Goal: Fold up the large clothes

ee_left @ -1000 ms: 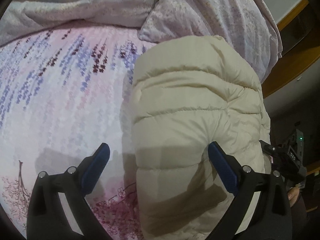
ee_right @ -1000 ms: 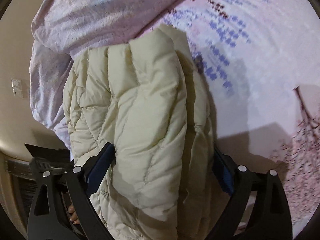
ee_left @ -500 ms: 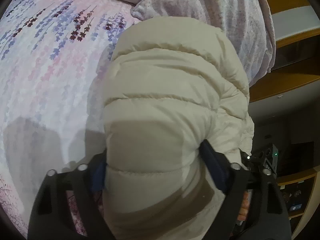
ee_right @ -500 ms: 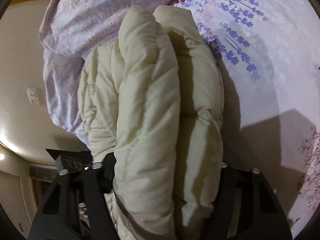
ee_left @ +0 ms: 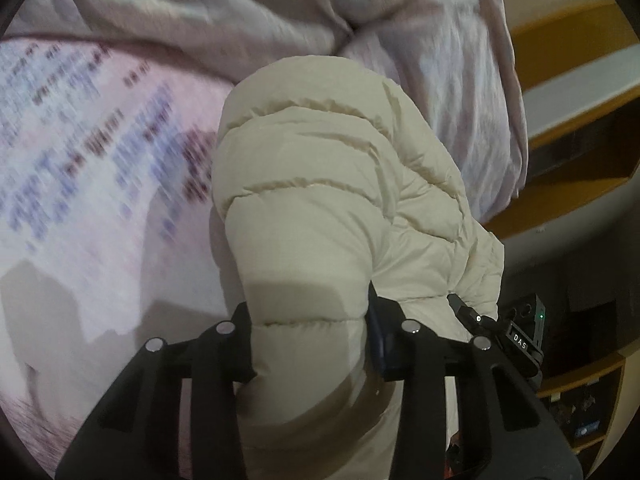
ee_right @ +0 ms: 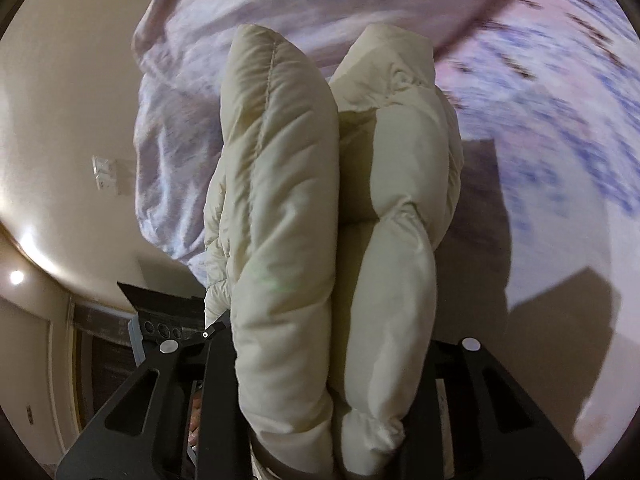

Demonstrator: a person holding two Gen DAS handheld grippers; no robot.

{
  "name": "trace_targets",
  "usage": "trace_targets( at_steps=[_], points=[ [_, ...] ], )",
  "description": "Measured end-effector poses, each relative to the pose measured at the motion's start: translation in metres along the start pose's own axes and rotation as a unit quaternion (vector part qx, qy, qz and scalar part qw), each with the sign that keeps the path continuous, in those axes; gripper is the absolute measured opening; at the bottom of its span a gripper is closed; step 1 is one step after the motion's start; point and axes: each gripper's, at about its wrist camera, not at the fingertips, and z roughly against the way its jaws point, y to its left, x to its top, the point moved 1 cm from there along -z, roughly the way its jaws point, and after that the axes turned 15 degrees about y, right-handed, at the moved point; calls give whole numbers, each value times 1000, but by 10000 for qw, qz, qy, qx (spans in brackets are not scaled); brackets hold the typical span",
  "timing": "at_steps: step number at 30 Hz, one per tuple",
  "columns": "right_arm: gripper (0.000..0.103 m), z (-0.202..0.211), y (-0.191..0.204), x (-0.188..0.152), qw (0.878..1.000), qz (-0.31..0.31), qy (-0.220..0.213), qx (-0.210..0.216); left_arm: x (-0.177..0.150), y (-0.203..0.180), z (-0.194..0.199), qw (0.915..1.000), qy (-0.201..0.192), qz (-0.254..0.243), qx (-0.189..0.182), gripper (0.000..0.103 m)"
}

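Both grippers, L (ee_left: 310,336) & R (ee_right: 332,364), just closed, clamping puffy jacket (ee_left: 320,200), angled down.

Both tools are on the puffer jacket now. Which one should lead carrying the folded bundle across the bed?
Probably the right tool: it pinches two stacked layers of the cream puffer jacket, so it holds the fold together. The left tool squeezes one puffy section. Both have just been closing on it.

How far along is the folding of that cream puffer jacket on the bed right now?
Done: the cream puffer jacket is already bundled into thick layers. In hand: the left gripper and right gripper have just closed and both squeeze it above the floral bedsheet. Left: setting the bundle down neatly; it is not yet resting flat.
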Motion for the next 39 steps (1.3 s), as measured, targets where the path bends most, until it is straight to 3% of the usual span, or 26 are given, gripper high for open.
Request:
trace_targets(
  at_steps=[6, 12, 15, 17, 20, 23, 27, 29, 31, 36, 39],
  points=[
    [29, -45, 30, 29, 9992, 305, 242, 34, 23, 22, 36, 9988, -387, 65, 307, 39],
    [29, -71, 38, 40, 9982, 442, 388, -132, 39, 32, 45, 9960, -493, -57, 750, 40],
    [29, -82, 41, 42, 9967, 514, 466, -429, 43, 41, 45, 9938, -479, -91, 1002, 40],
    [35, -86, 42, 40, 9926, 577, 510, -938, 45, 44, 38, 9910, -406, -124, 1268, 45],
    [51, -80, 45, 35, 9832, 774, 347, -1616, 44, 39, 31, 9841, -409, -260, 1710, 58],
    [62, -65, 51, 39, 9734, 919, 25, -2096, 43, 32, 33, 9719, -523, -443, 2253, 70],
    [63, -42, 70, 40, 9520, 1228, -566, -2745, 43, 30, 47, 9510, -849, -623, 2908, 80],
    [63, -36, 77, 33, 9464, 1460, -736, -2787, 43, 24, 51, 9419, -1038, -683, 3121, 80],
    [63, -40, 88, 30, 9442, 1727, -718, -2711, 45, 17, 53, 9379, -1173, -758, 3175, 80],
    [54, -69, 114, 27, 9394, 2279, -437, -2523, 47, 7, 49, 9371, -1177, -930, 3152, 81],
    [52, -87, 111, 21, 9322, 2440, -170, -2667, 46, 8, 38, 9366, -1037, -1026, 3187, 80]
  ],
)
